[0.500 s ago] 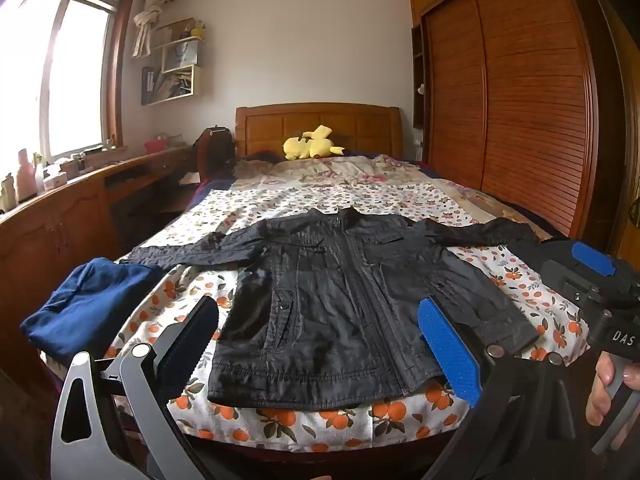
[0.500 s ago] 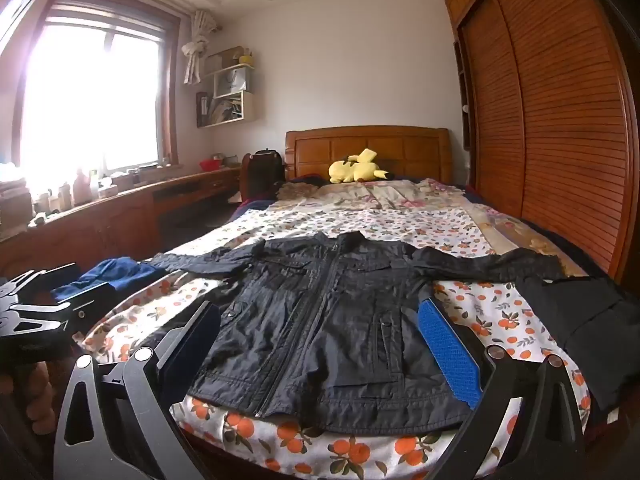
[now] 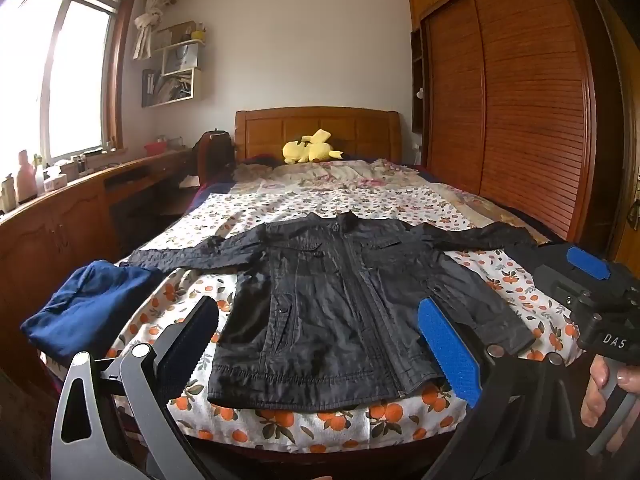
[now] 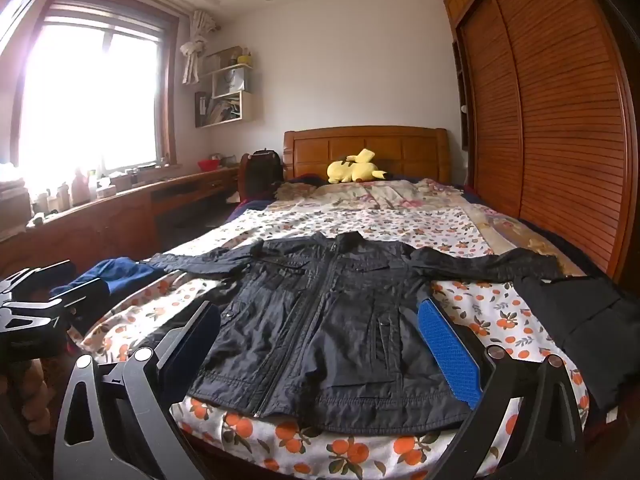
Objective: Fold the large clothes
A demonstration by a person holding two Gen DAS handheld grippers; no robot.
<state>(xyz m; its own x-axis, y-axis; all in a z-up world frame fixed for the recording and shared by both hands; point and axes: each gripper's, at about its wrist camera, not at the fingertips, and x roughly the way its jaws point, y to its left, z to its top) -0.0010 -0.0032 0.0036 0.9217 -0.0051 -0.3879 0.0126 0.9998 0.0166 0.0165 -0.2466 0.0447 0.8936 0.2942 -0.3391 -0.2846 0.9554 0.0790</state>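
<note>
Blue pads are sitting closest to the lens, 1 on each tool, and both grippers are hanging wide apart with nothing between the jaws: the left gripper (image 3: 328,344) and the right gripper (image 4: 328,344) are both just hovering over the foot of the bed, tilted a bit downward toward the cloth. In the left view a hand (image 3: 612,390) is wrapping the handle of the right tool off at the edge. Right past the jaws, the black jacket (image 4: 320,320) is lying face up and zipped on the orange-print sheet (image 4: 348,446), hem nearest, collar pointing at the headboard, both sleeves stretched straight out sideways. I'm guessing it's spread flat like that so the sleeves can be folded in first, and the 2 tools are lining up either side of the hem for it. A blue garment (image 3: 84,308) is bunching at the left edge of the mattress, and another dark piece (image 4: 588,320) is lying just beyond the right sleeve, touching its cuff or nearly so. Way back, a yellow plush toy (image 4: 354,168) is resting against the wooden headboard (image 4: 400,146).
</note>
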